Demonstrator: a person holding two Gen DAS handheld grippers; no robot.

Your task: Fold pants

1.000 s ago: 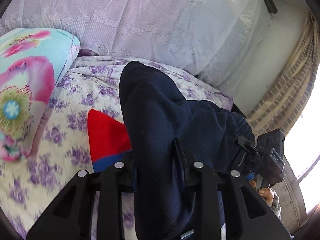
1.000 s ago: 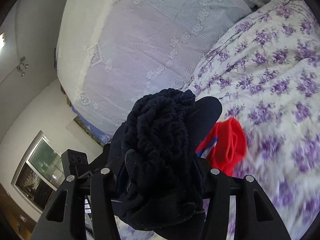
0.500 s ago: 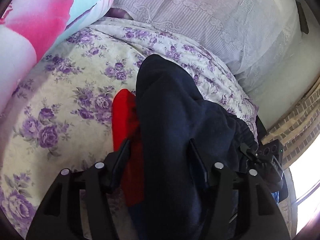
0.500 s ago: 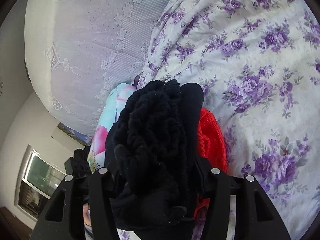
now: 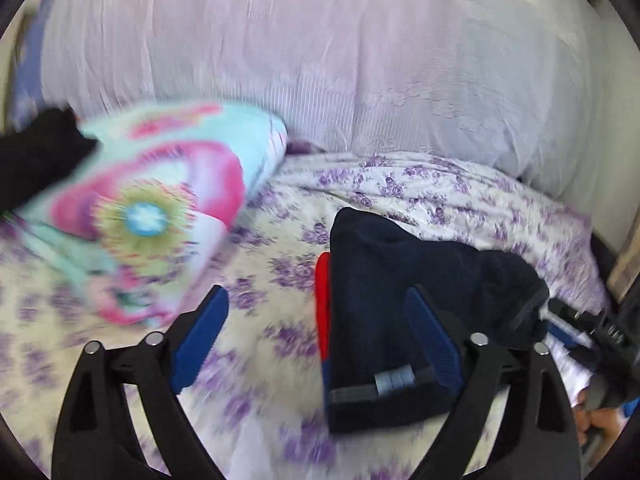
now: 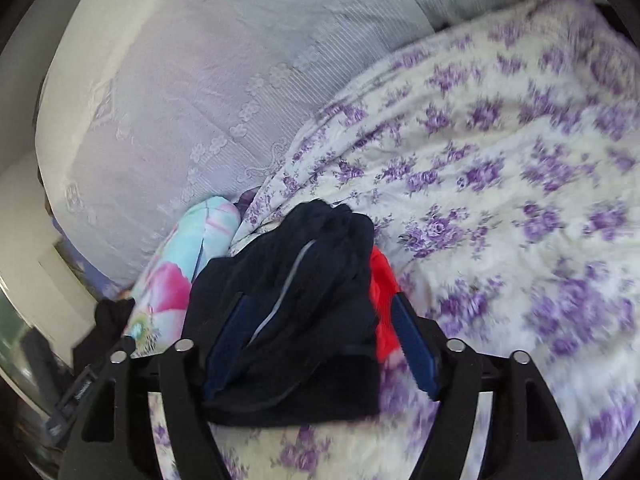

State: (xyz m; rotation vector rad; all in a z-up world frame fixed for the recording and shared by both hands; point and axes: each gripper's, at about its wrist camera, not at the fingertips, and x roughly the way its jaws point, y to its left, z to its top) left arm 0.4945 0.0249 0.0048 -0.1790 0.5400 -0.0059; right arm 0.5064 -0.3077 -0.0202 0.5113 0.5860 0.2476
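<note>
1. Step: release; folded navy pants (image 5: 404, 304) laid on the floral bed (image 5: 460, 196), partly over a red garment (image 5: 322, 304)
2. Left tool (image 5: 316, 336) and right tool (image 6: 320, 340): jaws opening wide, cloth between, unpressed
3. Next: tools to be drawn back clear without dragging the fold

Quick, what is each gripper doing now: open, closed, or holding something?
Left gripper: jaws opening, dark pants between them, not gripped.
Right gripper: jaws opening, pants between them, not gripped.
</note>
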